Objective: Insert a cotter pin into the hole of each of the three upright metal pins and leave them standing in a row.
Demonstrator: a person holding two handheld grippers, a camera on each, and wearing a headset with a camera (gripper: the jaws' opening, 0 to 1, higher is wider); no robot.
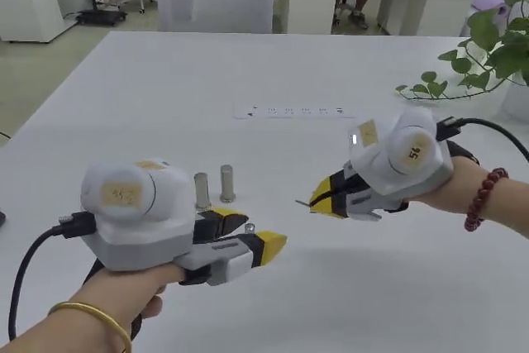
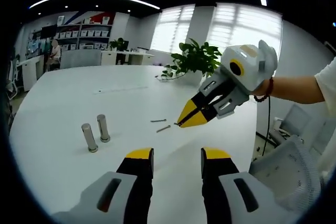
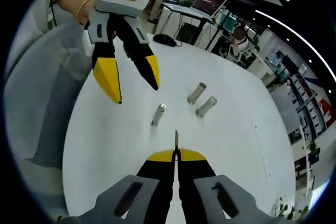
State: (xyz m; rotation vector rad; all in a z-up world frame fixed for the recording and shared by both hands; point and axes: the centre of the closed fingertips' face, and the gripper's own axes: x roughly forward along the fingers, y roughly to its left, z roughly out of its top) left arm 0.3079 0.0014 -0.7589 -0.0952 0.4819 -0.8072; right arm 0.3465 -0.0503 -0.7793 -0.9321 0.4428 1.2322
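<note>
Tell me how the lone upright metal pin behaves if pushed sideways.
The lone metal pin is tall on a narrow base, so it would probably tip. Being cylindrical, it would likely roll on the smooth white table. It looks like solid metal: probably stiff and heavy for its size.

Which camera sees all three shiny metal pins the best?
The right gripper view: all three metal pins are in plain sight there, with nothing in front of them. The head view and the left gripper view each show two of them clearly.

Grey left gripper and right gripper, yellow-tipped; gold bangle, red beads.
</note>
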